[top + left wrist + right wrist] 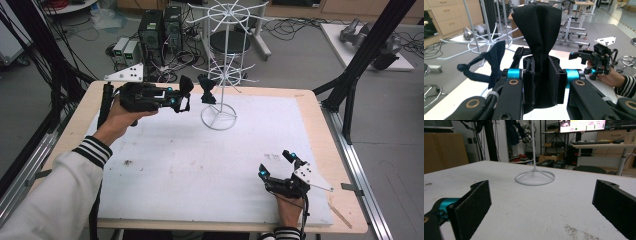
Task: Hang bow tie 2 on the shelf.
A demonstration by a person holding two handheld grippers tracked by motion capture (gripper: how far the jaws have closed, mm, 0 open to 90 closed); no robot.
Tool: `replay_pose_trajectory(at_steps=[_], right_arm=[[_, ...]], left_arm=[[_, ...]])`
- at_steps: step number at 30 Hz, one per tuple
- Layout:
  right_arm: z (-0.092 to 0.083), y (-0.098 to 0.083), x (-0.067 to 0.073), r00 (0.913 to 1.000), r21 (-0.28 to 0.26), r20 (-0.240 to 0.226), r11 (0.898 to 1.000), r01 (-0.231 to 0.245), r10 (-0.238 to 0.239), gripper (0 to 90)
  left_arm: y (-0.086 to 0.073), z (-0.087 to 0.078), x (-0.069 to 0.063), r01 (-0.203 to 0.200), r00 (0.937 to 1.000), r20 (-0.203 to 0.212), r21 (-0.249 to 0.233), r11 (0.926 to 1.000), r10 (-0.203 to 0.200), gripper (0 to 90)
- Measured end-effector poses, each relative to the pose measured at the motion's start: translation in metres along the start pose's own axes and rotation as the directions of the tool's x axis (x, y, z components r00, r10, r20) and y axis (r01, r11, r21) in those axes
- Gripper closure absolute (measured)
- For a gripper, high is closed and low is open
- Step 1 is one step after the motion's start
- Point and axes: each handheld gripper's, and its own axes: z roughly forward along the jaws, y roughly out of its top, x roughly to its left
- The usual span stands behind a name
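At ten o'clock on the table [150,200], the left gripper [188,93] is clamped on a black bow [537,37], pinched at its knot with one wing fanning above the pads. That forearm reaches up from seven o'clock, gripper level, pointing at the white rack [220,75]. A navy bow [491,62] hangs on the rack, just beside the gripper's tip. At five o'clock the right gripper [274,163] rests on the table, jaws wide apart and empty, well apart from both bows.

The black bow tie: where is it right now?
The black bow tie is pinched in the left gripper, held above the table's far left, just left of the white wire rack where another bow tie hangs.
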Motion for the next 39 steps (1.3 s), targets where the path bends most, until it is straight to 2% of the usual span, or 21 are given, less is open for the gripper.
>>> replay_pose_trajectory(at_steps=[1, 13, 24, 39], right_arm=[[0.000, 0.000, -0.001, 0.9999, -0.007, 0.001, 1.000, 0.012, -0.012, 1.4], [0.000, 0.000, -0.001, 1.0000, -0.005, 0.002, 1.000, 0.009, -0.009, 1.4], [0.000, 0.000, -0.001, 1.0000, -0.009, -0.001, 1.000, 0.010, -0.010, 1.4], [0.000, 0.000, -0.001, 1.0000, -0.009, -0.002, 1.000, 0.008, -0.008, 1.4]], left_arm=[[0.000, 0.002, 0.000, -0.002, 1.0000, 0.003, -0.001, 1.0000, 0.002, 75.9], [0.006, 0.015, -0.002, -0.002, 1.0000, -0.001, -0.008, 1.0000, 0.002, 75.9], [0.013, 0.030, -0.006, -0.012, 0.9998, 0.018, -0.010, 0.9999, 0.012, 75.9], [0.017, 0.047, -0.007, -0.005, 1.0000, 0.000, -0.020, 0.9998, 0.005, 75.9]])
